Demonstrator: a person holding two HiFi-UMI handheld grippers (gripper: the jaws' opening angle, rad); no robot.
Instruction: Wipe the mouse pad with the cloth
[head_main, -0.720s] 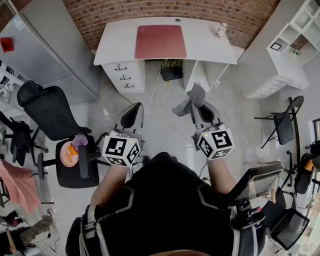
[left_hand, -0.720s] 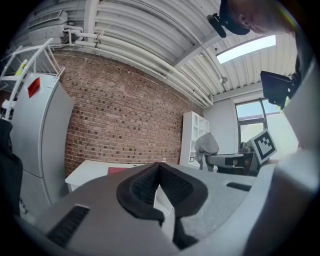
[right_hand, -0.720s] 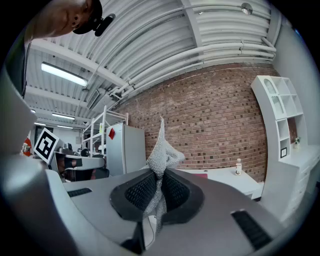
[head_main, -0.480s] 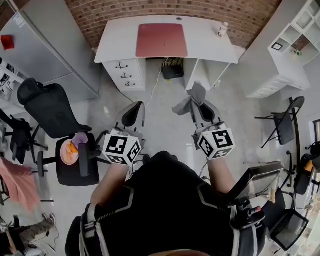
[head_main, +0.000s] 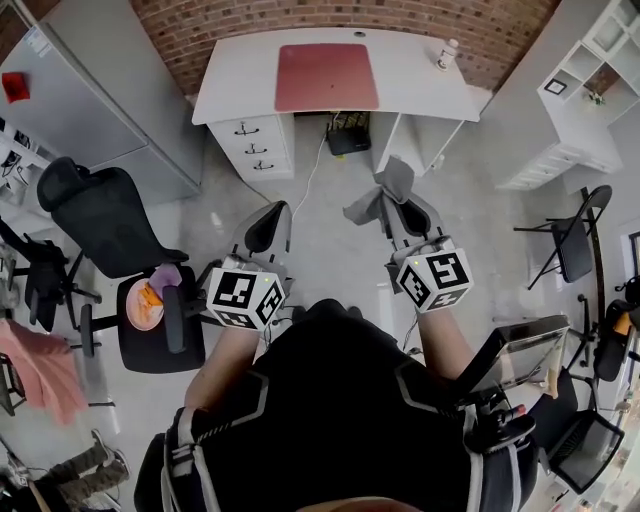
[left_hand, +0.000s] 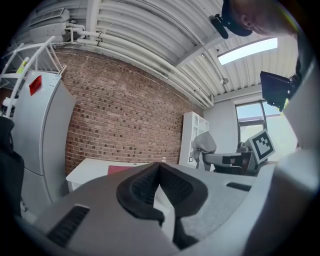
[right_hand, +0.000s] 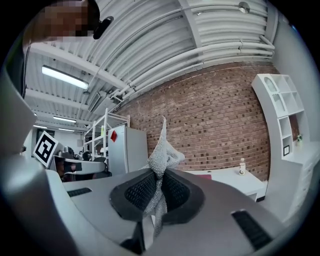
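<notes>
The right gripper (right_hand: 159, 189) has its jaws pinched tight on a grey cloth (right_hand: 163, 150); a bunched tuft stands up past the pads and the rest hangs loose below. The left gripper (left_hand: 159, 184) has its jaws pressed together with nothing between them. Both are held out over the floor, well apart from the dull red mouse pad (head_main: 327, 77), so the step in hand looks like carrying the cloth to it. To do this well, the right gripper should probably come in low so the loose part of the cloth lies flat on the pad, not the pinched knot, then sweep edge to edge. The left could press a corner, since a thin pad may slide. The pad lies flat at the middle of a white desk (head_main: 232, 85) against a brick wall (head_main: 200, 25), with a small bottle (head_main: 446, 52) near the desk's right end, clear of it. Drawers (head_main: 250, 150) sit under the desk's left side, a black office chair (head_main: 100, 215) stands at left, and white shelving (head_main: 590, 80) at right
</notes>
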